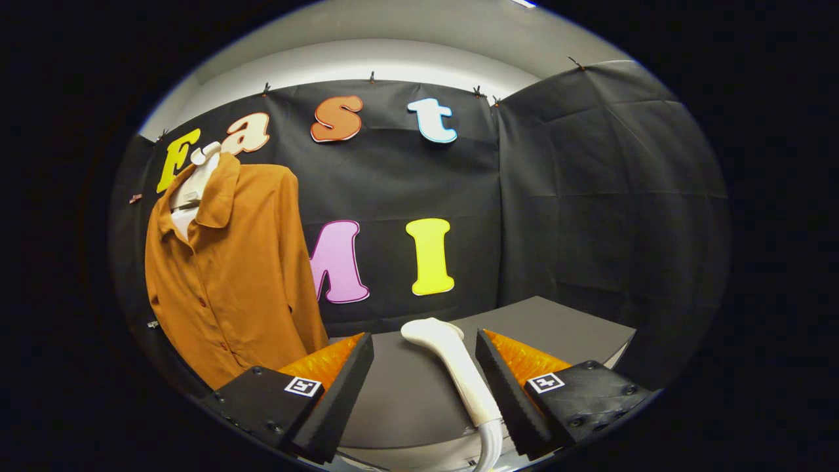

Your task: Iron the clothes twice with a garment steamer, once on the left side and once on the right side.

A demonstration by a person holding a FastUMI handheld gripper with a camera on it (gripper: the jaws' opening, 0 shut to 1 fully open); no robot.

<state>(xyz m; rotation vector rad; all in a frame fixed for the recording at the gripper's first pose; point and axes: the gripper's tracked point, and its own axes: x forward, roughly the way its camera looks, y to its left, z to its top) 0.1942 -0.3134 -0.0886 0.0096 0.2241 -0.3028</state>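
Gripper view at an early stage of the ironing task. The orange shirt (229, 275) hangs buttoned on a pale hanger (196, 177) against the booth's black cloth wall, off to the left and well beyond the fingers; nothing is held against either of its sides, so both passes, left and right, appear to remain undone. The grey surface (406, 387) runs forward beneath the fingers and carries the garment steamer (452, 367), a white wand lying with its rounded head pointing away and its hose trailing back below the fingers. The hand-held gripper (425, 367) is released, its fingers spread wide: the steamer lies between them, close against the right finger, with a clear gap to the left one. Grasping the steamer is judged the step in hand; lifting and carrying it to the shirt follow.
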